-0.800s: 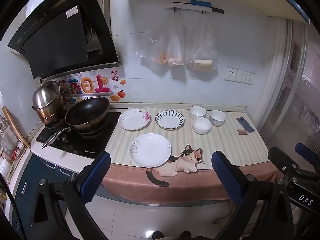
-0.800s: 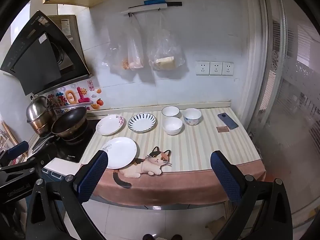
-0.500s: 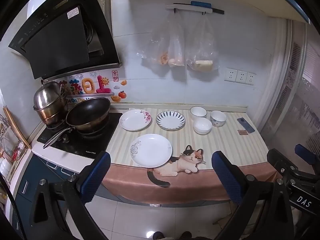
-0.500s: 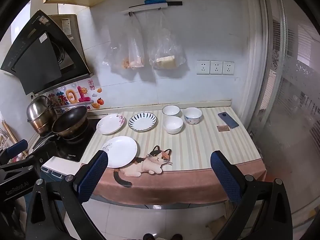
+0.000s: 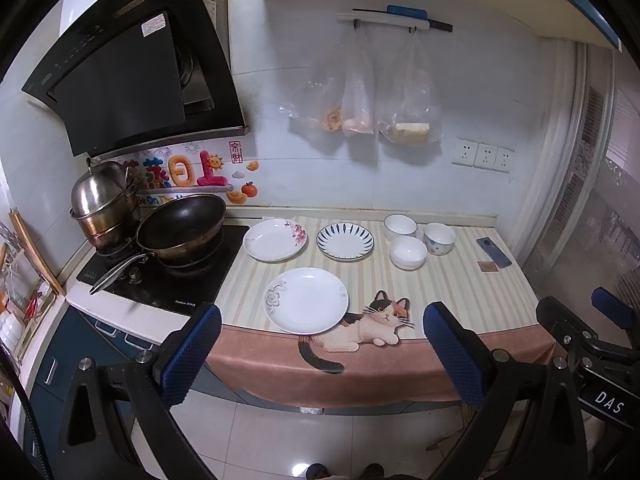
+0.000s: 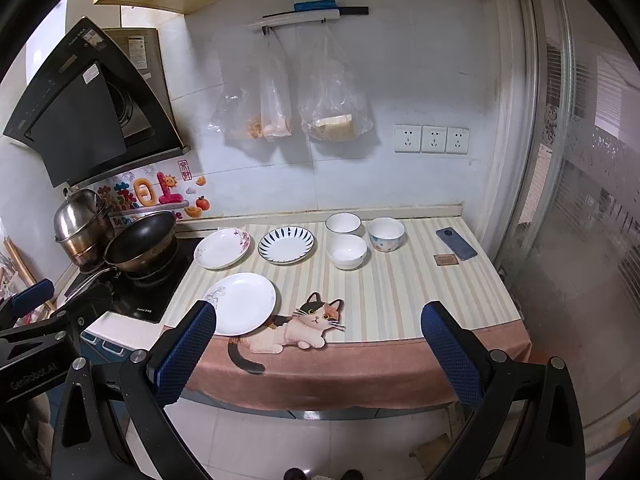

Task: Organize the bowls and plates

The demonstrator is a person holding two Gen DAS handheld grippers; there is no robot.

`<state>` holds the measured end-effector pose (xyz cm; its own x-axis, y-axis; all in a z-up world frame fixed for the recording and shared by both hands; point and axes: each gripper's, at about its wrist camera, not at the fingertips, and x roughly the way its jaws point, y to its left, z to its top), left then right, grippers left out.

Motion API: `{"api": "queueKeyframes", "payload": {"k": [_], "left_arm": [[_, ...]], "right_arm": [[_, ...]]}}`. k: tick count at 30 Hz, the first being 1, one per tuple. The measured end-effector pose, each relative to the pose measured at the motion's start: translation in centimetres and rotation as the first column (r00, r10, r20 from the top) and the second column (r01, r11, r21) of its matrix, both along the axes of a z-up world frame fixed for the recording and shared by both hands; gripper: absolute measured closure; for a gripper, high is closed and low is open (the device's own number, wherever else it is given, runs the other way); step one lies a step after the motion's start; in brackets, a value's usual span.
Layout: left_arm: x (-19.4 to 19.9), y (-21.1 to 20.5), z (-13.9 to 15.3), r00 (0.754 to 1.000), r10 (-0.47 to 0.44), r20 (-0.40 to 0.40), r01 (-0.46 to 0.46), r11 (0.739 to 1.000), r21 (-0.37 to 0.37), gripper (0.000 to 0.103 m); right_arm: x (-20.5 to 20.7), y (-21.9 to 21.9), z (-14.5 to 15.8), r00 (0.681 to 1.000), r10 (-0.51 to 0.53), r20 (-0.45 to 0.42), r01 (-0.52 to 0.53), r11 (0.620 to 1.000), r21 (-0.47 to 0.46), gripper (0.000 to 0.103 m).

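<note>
Plates point(image 5: 307, 300) and bowls point(image 5: 408, 252) sit apart on the counter point(image 5: 460, 292); both grippers point(image 5: 320, 352) point(image 6: 318, 348) gape wide, holding nothing.

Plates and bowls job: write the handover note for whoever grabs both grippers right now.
Left gripper: open, empty, held back from the counter edge.
Right gripper: open, empty, also short of the counter.
Plates: grey-flower plate at the front edge beside the cat print; pink-flower plate and blue-striped plate side by side behind it.
Bowls: three in a cluster to the right of the plates: rear white bowl, front white bowl, patterned bowl.
Done: nothing stacked; every piece lies separate.
Left: gather the plates together, then the bowls.
</note>
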<state>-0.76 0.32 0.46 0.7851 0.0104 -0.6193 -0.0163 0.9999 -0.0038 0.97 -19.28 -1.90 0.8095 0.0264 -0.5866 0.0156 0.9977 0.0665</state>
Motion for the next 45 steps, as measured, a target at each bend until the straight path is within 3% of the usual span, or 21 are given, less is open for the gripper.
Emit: {"api": "queueKeyframes", "payload": {"k": [45], "left_arm": [[-0.1, 1.4, -0.4, 1.000, 0.013, -0.003, -0.013, 1.000, -0.011, 0.000]], "right_arm": [[0.1, 0.0, 0.1, 1.000, 0.000, 0.000, 0.000, 1.000, 0.004, 0.000]]}}
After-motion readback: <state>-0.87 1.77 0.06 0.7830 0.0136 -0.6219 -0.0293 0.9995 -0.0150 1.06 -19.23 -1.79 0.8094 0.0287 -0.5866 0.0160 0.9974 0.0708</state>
